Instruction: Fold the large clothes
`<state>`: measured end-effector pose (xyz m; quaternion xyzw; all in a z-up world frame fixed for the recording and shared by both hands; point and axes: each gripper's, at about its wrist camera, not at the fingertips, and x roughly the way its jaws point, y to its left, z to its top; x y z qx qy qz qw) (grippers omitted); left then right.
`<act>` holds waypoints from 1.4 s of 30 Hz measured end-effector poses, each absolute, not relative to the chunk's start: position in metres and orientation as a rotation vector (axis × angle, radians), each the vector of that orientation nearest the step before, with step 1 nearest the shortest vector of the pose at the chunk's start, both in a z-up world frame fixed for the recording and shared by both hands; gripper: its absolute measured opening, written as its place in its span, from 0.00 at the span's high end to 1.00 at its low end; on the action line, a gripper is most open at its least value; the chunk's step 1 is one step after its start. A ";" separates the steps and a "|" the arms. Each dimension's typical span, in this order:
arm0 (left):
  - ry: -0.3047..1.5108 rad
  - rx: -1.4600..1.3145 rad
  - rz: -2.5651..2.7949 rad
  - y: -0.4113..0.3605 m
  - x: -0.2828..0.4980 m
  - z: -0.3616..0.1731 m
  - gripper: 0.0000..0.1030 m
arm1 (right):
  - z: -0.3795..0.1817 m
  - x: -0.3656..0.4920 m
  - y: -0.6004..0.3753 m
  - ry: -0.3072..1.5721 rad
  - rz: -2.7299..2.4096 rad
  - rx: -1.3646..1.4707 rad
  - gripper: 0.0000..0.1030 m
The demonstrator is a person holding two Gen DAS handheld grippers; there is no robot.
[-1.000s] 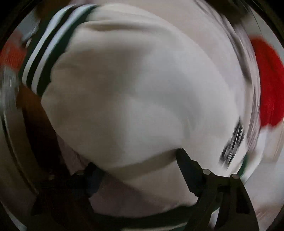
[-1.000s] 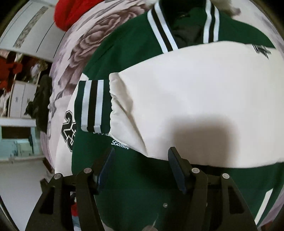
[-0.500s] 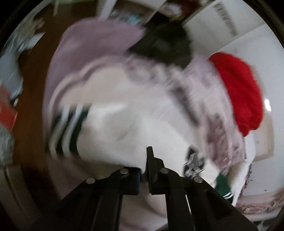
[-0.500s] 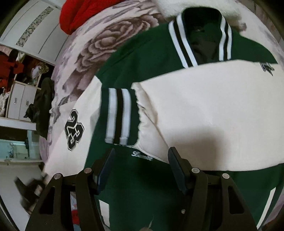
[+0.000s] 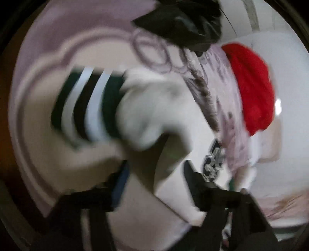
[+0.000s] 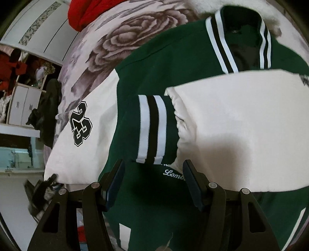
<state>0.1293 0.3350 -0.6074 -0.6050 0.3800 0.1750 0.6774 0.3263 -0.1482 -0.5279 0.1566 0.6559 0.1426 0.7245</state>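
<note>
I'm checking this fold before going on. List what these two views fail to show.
- Left wrist view: motion blur smears the striped cuff and number patch, so the digits are unreadable.
- Right wrist view: the white sleeve folded across the jacket covers its chest; the script is cut off behind the finger.
- Right wrist view: the jacket's hem runs behind the right gripper.

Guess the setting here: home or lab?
Most likely a home bedroom. The jacket lies on a rose-print bedspread, and a white cabinet with clothes heaped beside it stands behind. A red garment lies at the bed's far end.
</note>
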 end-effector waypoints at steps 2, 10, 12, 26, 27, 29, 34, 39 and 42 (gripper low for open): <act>0.817 -1.448 0.386 0.336 0.130 -0.619 0.39 | -0.533 0.326 -0.152 1.457 0.300 0.360 0.38; 0.510 -1.334 0.484 0.377 0.176 -0.578 0.50 | -0.537 0.331 -0.156 1.461 0.264 0.360 0.38; 0.458 -1.195 0.434 0.389 0.192 -0.541 0.66 | -0.536 0.334 -0.157 1.456 0.251 0.364 0.38; 0.798 -1.193 0.545 0.377 0.205 -0.616 0.82 | -0.537 0.337 -0.157 1.450 0.193 0.340 0.38; 0.785 -1.113 0.569 0.371 0.209 -0.608 0.97 | -0.536 0.339 -0.152 1.450 0.193 0.303 0.38; 0.760 -1.043 0.580 0.374 0.216 -0.597 0.99 | -0.535 0.346 -0.140 1.445 0.195 0.245 0.38; 0.702 -1.002 0.611 0.414 0.234 -0.583 1.00 | -0.550 0.371 -0.107 1.483 0.167 0.157 0.38; 0.771 -0.933 0.595 0.425 0.250 -0.588 1.00 | -0.565 0.383 -0.095 1.553 0.098 0.151 0.38; 0.780 -0.910 0.584 0.422 0.252 -0.589 1.00 | -0.558 0.384 -0.091 1.534 0.099 0.134 0.38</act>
